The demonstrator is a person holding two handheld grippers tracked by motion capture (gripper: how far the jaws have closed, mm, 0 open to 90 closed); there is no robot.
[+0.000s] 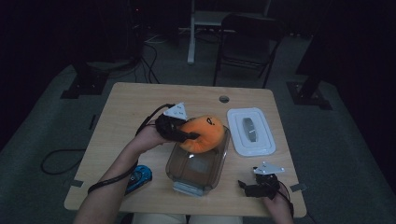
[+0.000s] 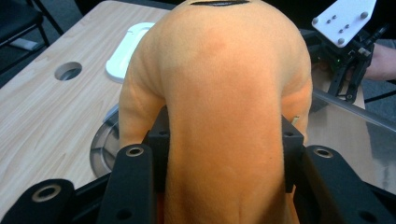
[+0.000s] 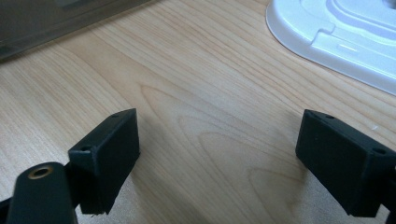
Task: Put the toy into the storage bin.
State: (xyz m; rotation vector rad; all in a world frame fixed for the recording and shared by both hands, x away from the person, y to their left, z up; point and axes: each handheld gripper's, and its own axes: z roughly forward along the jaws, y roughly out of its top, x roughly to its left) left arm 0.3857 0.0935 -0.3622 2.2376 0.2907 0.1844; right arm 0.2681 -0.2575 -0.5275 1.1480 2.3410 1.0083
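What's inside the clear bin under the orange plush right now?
The bin looks empty through its near half. The orange plush, clamped in the left claw, covers the far end, so that part is hidden.

This looks like a lab or a recording studio, though the room is dark. A light wooden table (image 1: 140,100) stands on grey carpet. Behind the table are a black folding chair (image 1: 245,39), loose cables (image 1: 149,65) and heavy stand feet (image 1: 81,86).

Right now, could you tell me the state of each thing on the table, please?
Orange plush toy: gripped, over the container's far end.
Clear container: open, lid off.
White lid: flat on the table.
Left gripper: shut on the toy.
Right gripper: open, holding nothing.
Blue object: lying untouched.
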